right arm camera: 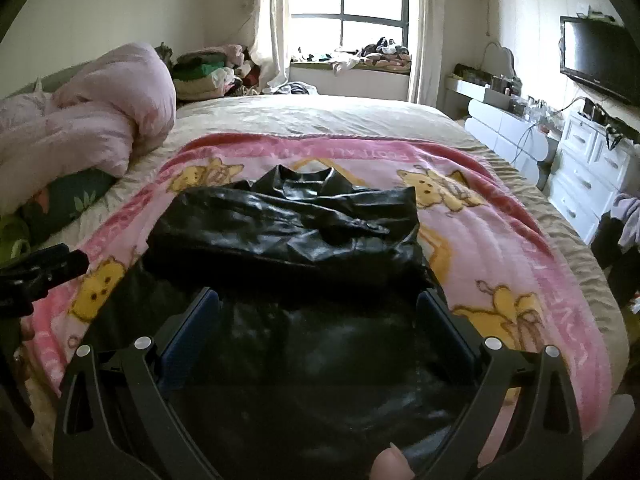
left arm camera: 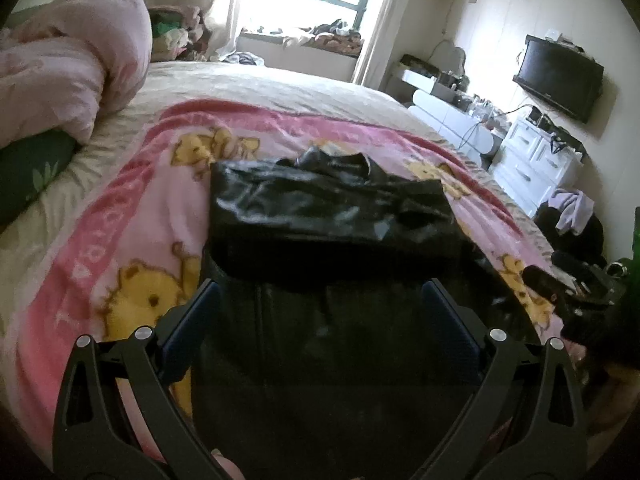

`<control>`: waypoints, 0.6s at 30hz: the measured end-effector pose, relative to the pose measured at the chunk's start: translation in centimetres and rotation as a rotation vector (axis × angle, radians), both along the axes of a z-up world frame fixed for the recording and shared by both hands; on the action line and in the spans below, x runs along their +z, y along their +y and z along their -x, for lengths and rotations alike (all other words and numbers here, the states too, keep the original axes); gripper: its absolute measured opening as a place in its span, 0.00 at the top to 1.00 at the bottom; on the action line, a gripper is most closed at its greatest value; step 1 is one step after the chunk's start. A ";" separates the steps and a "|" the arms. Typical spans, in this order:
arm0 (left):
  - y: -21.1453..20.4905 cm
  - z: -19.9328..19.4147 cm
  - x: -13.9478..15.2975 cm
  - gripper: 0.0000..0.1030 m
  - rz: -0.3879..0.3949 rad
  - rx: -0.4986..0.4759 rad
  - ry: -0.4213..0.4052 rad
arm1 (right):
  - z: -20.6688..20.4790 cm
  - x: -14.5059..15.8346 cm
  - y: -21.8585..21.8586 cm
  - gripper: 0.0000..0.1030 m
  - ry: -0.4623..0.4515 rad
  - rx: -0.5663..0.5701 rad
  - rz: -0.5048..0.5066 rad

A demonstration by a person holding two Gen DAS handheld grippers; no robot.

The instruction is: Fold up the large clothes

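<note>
- The right gripper (right arm camera: 318, 304) is hovering low over a black shiny jacket (right arm camera: 288, 232), with its two blue-padded fingers (right arm camera: 192, 328) standing wide apart and nothing between them.
- The jacket is lying partly folded on a pink blanket (right arm camera: 500, 248) with yellow bears, and its collar is pointing toward the window (right arm camera: 352, 4).
- The blanket is covering the near part of a beige bed (right arm camera: 320, 116).
- A pink duvet (right arm camera: 100, 120) is sitting bunched at the bed's left side.
- The left gripper (right arm camera: 44, 272) is showing at the left edge, over the blanket's border.
- A fingertip (right arm camera: 394, 464) is peeking in at the bottom edge.
</note>
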State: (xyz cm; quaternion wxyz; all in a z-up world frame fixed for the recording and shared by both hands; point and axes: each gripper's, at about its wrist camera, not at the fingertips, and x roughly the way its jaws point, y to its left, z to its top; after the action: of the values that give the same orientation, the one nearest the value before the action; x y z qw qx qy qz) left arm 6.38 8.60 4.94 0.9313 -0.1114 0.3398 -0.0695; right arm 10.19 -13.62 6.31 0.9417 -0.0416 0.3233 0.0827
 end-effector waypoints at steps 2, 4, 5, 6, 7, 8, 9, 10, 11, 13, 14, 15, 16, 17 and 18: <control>0.0 0.4 -0.6 0.09 0.006 0.004 0.015 | 0.4 -0.2 -0.2 0.04 0.003 0.003 0.006; 0.0 0.8 -1.2 0.09 0.008 0.008 0.034 | 0.7 -0.4 -0.5 0.04 0.006 0.004 0.008; 0.0 1.1 -1.5 0.09 0.007 0.011 0.042 | 0.9 -0.5 -0.7 0.04 0.009 0.006 0.006; 0.0 1.4 -1.6 0.09 0.006 0.014 0.046 | 1.1 -0.7 -0.9 0.04 0.012 0.006 0.003; 0.0 1.7 -1.8 0.09 0.003 0.018 0.053 | 1.4 -0.7 -1.1 0.04 0.013 0.006 0.003; 0.1 2.0 -1.9 0.09 0.000 0.025 0.058 | 1.6 -0.9 -1.3 0.04 0.018 0.008 0.002; 0.3 2.3 -2.1 0.09 -0.001 0.033 0.064 | 1.9 -1.1 -1.5 0.04 0.024 0.011 0.001; 0.4 2.5 -2.2 0.09 -0.003 0.039 0.068 | 2.1 -1.2 -1.8 0.04 0.026 0.010 -0.003; 0.6 2.8 -2.3 0.09 -0.007 0.048 0.075 | 2.4 -1.4 -2.1 0.04 0.031 0.011 -0.009; 0.9 3.2 -2.5 0.09 -0.019 0.062 0.081 | 2.8 -1.6 -2.5 0.04 0.041 0.015 -0.022; 1.0 3.5 -2.6 0.09 -0.029 0.071 0.084 | 3.0 -1.8 -2.7 0.04 0.043 0.016 -0.025; 1.1 3.8 -2.8 0.09 -0.042 0.082 0.091 | 3.3 -2.0 -2.9 0.04 0.045 0.017 -0.027; 1.2 3.9 -2.9 0.09 -0.050 0.090 0.098 | 3.5 -2.1 -3.2 0.04 0.049 0.019 -0.026; 1.4 4.2 -3.2 0.09 -0.058 0.099 0.107 | 3.8 -2.3 -3.4 0.04 0.053 0.019 -0.024; 1.5 4.4 -3.3 0.09 -0.062 0.103 0.112 | 4.0 -2.4 -3.6 0.04 0.056 0.020 -0.023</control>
State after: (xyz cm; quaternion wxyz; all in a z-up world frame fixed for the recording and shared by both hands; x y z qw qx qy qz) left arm 2.02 10.07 1.65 0.9161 -0.1037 0.3873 -0.0044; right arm 6.18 -17.23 3.87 0.9319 -0.0316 0.3481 0.0970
